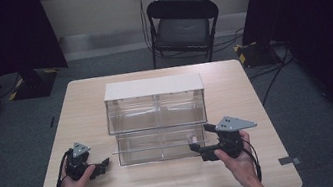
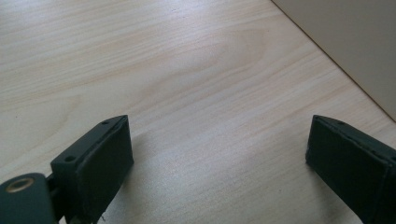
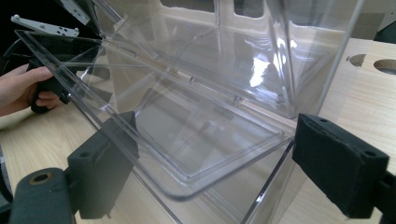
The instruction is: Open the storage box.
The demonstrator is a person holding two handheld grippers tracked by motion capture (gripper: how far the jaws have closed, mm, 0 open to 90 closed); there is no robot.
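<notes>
A clear plastic case [image 1: 156, 110] with a white top [image 1: 152, 86] stands mid-table, a lower clear compartment [image 1: 161, 145] projecting at its front. My right gripper [image 1: 197, 149] sits at that compartment's right front corner. In the right gripper view it [image 3: 215, 158] is open, and the edge of a clear hinged flap [image 3: 187, 140] lies between the wide-apart jaws, touching neither pad clearly. My left gripper [image 1: 102, 165] rests left of the case, apart from it. Seen from the left gripper view it [image 2: 219, 154] is open over bare wood.
The pale wooden table [image 1: 169, 184] has free room in front of the case and on both sides. A black folding chair [image 1: 183, 27] stands beyond the far edge. Dark curtains hang at both sides. The other hand [image 3: 23, 88] shows through the plastic.
</notes>
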